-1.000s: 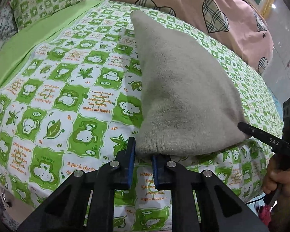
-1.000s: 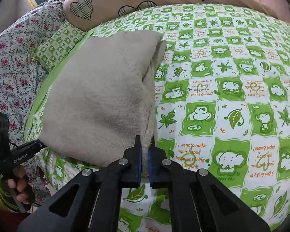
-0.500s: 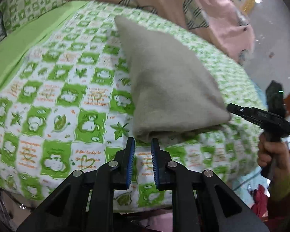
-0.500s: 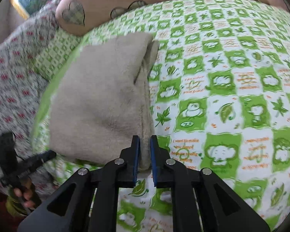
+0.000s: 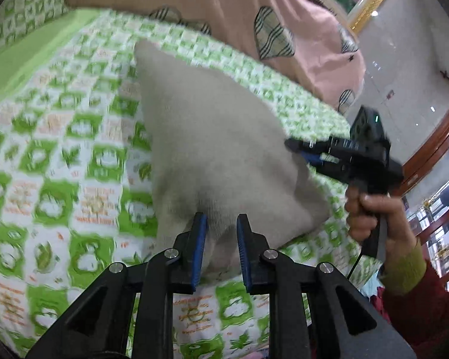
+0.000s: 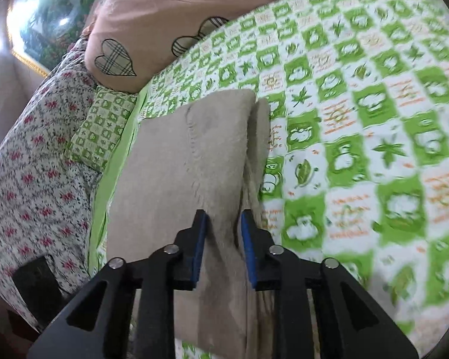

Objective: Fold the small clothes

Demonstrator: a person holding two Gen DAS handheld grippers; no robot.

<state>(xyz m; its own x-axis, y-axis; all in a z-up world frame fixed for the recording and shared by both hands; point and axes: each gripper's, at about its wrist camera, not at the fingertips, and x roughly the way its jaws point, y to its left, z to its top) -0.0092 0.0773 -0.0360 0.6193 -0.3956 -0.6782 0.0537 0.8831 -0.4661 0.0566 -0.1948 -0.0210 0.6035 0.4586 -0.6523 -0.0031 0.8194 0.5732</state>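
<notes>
While both views are pretty smeared, the count is easy: one folded beige knit garment (image 5: 212, 149), two black grippers with blue pads, one bed. The garment lies on the bed's green-and-white checked sheet with cartoon animals (image 5: 60, 155), near the edge closest to the cameras.

The left gripper (image 5: 221, 245) has just been opening, and its jaws now stand a little apart with the garment's near edge bunched up between them; the blue pads don't look pressed onto the cloth. Same story for the right gripper (image 6: 223, 243): jaws have just been opening, narrow gap, the folded edge of the garment running between the pads without being pinched.

Only the left wrist view shows the right gripper from outside, with its tips at the garment's far-right corner, plus the hand (image 5: 365, 209) around its handle and a yellow-green cuff under a red sleeve. Only the right wrist view shows the garment's stacked layers along the fold, a white quilt with small red flowers (image 6: 36, 167) and a small green checked pillow (image 6: 101, 131). Both catch the pink quilt with plaid hearts (image 6: 152, 15).
</notes>
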